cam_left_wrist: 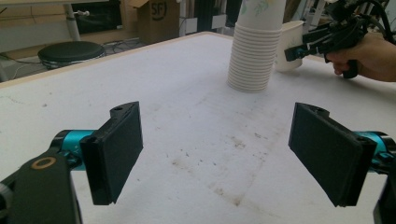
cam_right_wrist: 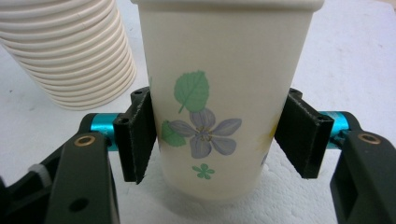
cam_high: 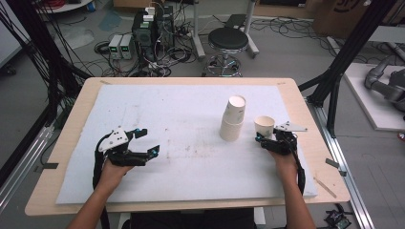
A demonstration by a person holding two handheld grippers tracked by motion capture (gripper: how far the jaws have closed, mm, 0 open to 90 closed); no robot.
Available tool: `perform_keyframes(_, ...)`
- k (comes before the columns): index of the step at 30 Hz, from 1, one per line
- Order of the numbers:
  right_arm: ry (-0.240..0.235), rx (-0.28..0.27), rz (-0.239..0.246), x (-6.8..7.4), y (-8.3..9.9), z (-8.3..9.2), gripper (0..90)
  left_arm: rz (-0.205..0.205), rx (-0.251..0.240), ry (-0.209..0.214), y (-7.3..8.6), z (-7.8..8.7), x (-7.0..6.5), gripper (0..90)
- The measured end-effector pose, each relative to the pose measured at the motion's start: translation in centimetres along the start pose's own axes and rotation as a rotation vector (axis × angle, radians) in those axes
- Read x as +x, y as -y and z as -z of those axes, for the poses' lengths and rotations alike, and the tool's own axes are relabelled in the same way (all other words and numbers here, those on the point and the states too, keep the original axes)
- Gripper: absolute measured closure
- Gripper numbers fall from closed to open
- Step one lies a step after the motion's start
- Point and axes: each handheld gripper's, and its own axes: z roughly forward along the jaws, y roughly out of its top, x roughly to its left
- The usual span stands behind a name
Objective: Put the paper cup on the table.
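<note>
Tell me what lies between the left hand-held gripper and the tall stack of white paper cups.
Nothing: in the left gripper view, bare stained white table cover runs from the open left hand-held gripper to the stack of white paper cups.

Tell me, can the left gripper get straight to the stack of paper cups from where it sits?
Probably yes. The left gripper has open, empty jaws, and bare white mat lies between it and the cup stack. The right gripper, closed on the single cup, sits just beyond the stack.
</note>
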Motion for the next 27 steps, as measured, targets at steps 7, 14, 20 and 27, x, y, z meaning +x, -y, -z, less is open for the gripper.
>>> perform_keyframes(7,0.005,0.041,0.058,0.1,0.5,0.9,34.6,0.009,0.008,-0.020,0.1,0.0,0.2,17.7)
perform_keyframes(14,-0.029,0.032,0.024,-0.4,1.2,1.1,20.0,0.020,0.008,-0.031,0.1,0.1,0.4,17.7)
perform_keyframes(20,-0.053,0.048,0.013,0.0,1.5,1.9,18.3,0.015,0.009,-0.043,0.0,0.1,0.4,17.7)
perform_keyframes(27,-0.066,0.045,-0.005,0.8,1.6,3.5,18.3,0.026,-0.003,-0.041,0.0,0.1,0.6,17.5)
